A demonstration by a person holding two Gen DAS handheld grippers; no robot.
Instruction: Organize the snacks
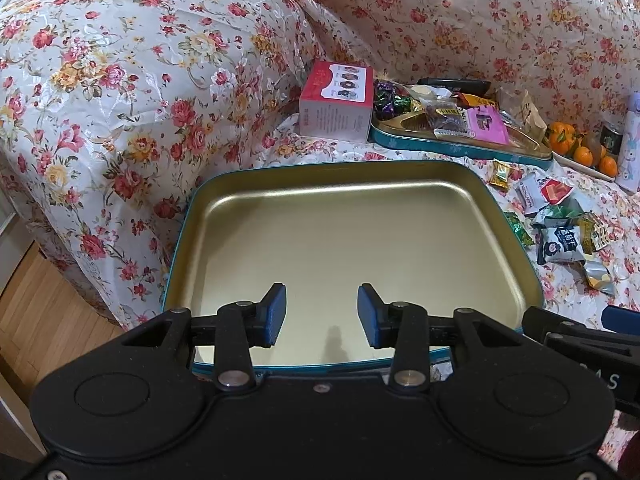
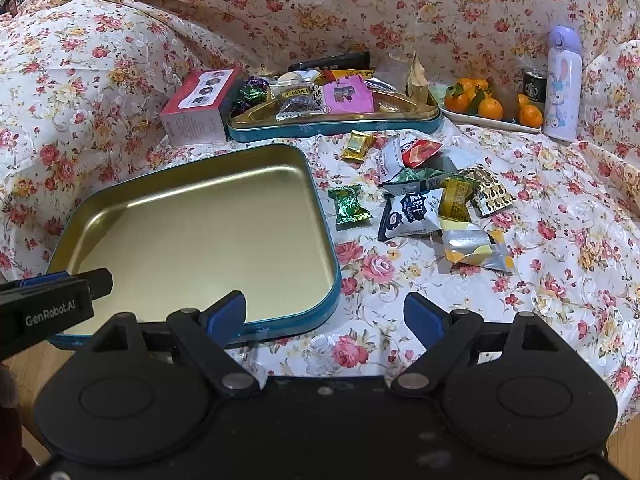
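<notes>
An empty gold tin lid with a teal rim [image 1: 224, 184] [image 2: 320, 208] lies on the floral cloth. My left gripper [image 1: 322, 314] is open and empty over its near edge. My right gripper [image 2: 324, 316] is open and empty beside the lid's near right corner. A pile of loose wrapped snacks [image 2: 436, 204] [image 1: 560, 224] lies right of the lid, with a green candy [image 2: 349, 207] and a gold candy [image 2: 358, 145] apart from it. Behind stands a teal tin [image 2: 336, 128] [image 1: 460, 148] holding several snacks.
A pink box [image 1: 336, 104] [image 2: 200, 108] stands left of the filled tin. A plate of oranges [image 2: 492, 106] [image 1: 580, 148], a dark can [image 2: 535, 86] and a white bottle [image 2: 562, 84] stand at the back right. A wooden floor [image 1: 36, 320] lies below left.
</notes>
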